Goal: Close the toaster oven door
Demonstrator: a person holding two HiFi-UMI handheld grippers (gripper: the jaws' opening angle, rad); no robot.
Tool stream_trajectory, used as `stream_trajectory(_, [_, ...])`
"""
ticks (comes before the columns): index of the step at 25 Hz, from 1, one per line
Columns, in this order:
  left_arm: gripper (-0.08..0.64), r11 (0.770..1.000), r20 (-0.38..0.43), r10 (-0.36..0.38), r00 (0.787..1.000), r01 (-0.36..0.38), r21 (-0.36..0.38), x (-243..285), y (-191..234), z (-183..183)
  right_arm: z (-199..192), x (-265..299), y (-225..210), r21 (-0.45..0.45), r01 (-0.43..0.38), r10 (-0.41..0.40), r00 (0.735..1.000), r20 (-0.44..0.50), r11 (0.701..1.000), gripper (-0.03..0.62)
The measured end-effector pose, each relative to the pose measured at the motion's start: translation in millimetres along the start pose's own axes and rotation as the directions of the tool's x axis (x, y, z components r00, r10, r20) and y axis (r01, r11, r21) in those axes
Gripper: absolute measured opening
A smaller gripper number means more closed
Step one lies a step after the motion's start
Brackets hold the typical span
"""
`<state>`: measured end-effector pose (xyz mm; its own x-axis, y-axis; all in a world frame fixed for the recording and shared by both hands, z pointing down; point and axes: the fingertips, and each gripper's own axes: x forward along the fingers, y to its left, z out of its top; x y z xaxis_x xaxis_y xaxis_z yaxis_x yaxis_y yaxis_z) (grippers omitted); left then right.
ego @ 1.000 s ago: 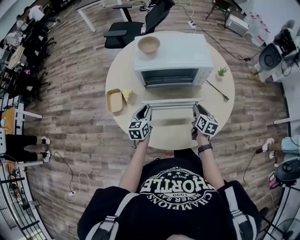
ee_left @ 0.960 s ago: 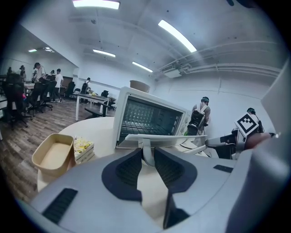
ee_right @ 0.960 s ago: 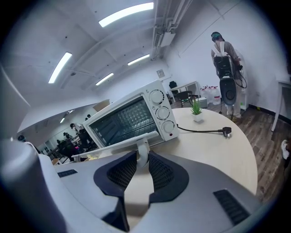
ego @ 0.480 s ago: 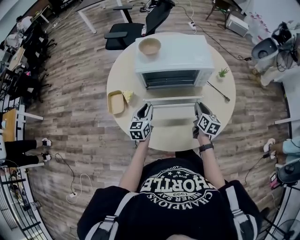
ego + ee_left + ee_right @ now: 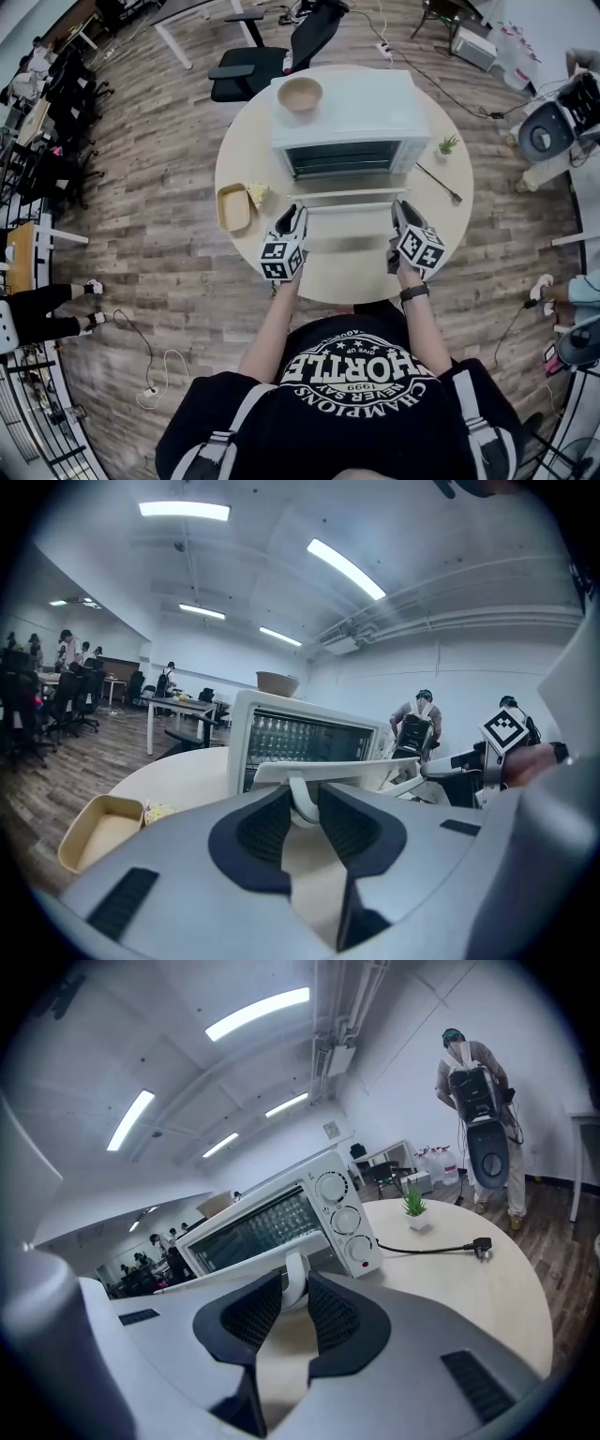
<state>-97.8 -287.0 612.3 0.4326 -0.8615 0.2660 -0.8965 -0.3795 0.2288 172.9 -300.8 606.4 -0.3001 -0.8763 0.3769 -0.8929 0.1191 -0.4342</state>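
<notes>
Left gripper (image 5: 299, 213) is clamped on the left end of the white bar handle (image 5: 349, 205), which sits on the open drop-down glass door (image 5: 347, 195) of the white toaster oven (image 5: 347, 108) on the round beige table (image 5: 246, 141). Handle runs straight left-to-right just ahead of both tongs, oven beyond it. Right gripper (image 5: 397, 206) pinches the right end, so neither hand's nearer. My guess: an even push up and away.

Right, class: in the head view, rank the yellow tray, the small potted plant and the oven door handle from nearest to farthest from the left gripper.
1. Door handle, between the left gripper's fingers.
2. Yellow tray, just to its left.
3. Potted plant, far over on the right.
</notes>
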Motion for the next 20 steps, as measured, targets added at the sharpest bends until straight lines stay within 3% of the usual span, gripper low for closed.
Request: stream_trajectory(20, [0.101, 0.999, 0.132, 0.030, 0.991, -0.035, 0.033, 11, 8, 30, 29, 12, 10, -0.007, -0.076, 0.077, 0.987, 0.143, 0.997, 0.104])
